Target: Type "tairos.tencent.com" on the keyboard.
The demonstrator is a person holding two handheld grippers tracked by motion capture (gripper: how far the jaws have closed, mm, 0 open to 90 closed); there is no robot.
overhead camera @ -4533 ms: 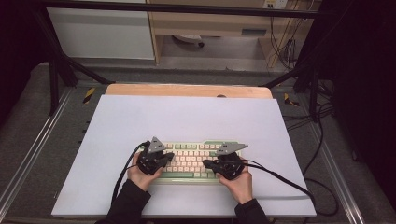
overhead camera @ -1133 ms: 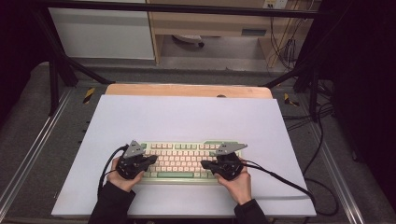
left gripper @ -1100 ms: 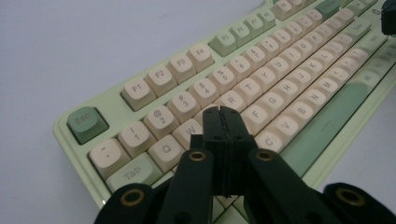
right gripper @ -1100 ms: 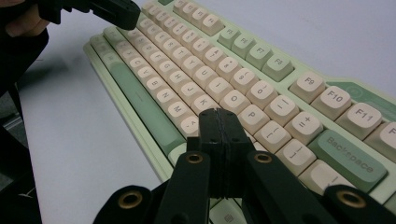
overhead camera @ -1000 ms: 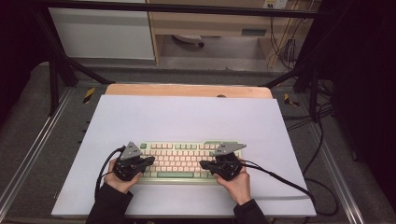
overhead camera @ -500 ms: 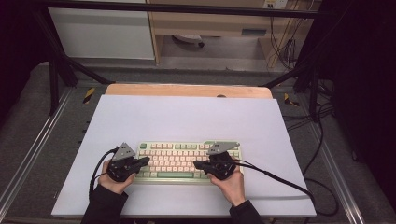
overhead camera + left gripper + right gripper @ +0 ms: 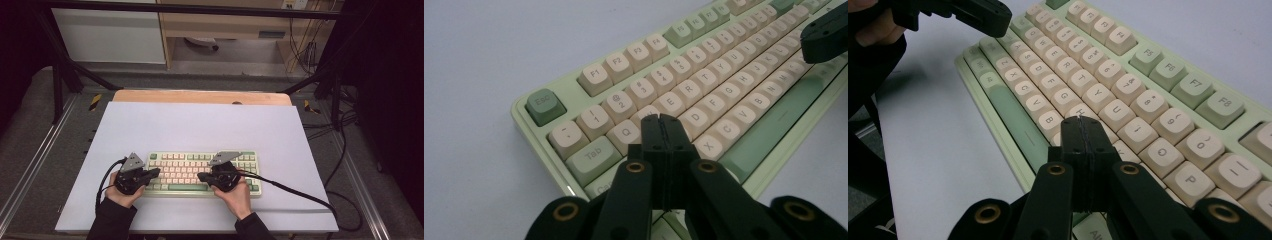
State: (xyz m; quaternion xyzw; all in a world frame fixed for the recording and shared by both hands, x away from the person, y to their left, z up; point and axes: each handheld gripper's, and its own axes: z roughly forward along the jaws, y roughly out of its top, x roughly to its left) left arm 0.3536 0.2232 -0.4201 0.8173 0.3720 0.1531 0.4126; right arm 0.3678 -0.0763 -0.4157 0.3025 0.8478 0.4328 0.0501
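A pale green keyboard (image 7: 186, 169) with cream keys lies on the white table sheet, near the front. My left gripper (image 7: 157, 172) hangs over its left end, shut, with nothing between the jaws. In the left gripper view its tips (image 7: 659, 120) sit just above the keyboard (image 7: 704, 85), around the Q, W and A keys. My right gripper (image 7: 201, 177) is shut too, over the middle of the keys and pointing left. Its own view puts the tips (image 7: 1079, 121) above the H and J keys of the keyboard (image 7: 1108, 85). Whether either tip touches a key I cannot tell.
The white sheet (image 7: 200, 125) covers a wooden table (image 7: 200, 96); bare sheet lies behind and beside the keyboard. A black cable (image 7: 295, 192) trails right from the right gripper. Metal frame rails (image 7: 30, 165) and dark floor flank the table.
Both grippers have shifted left along the keyboard. The left one went from over the keys to the keyboard's left end; the right one from the right part to the middle.
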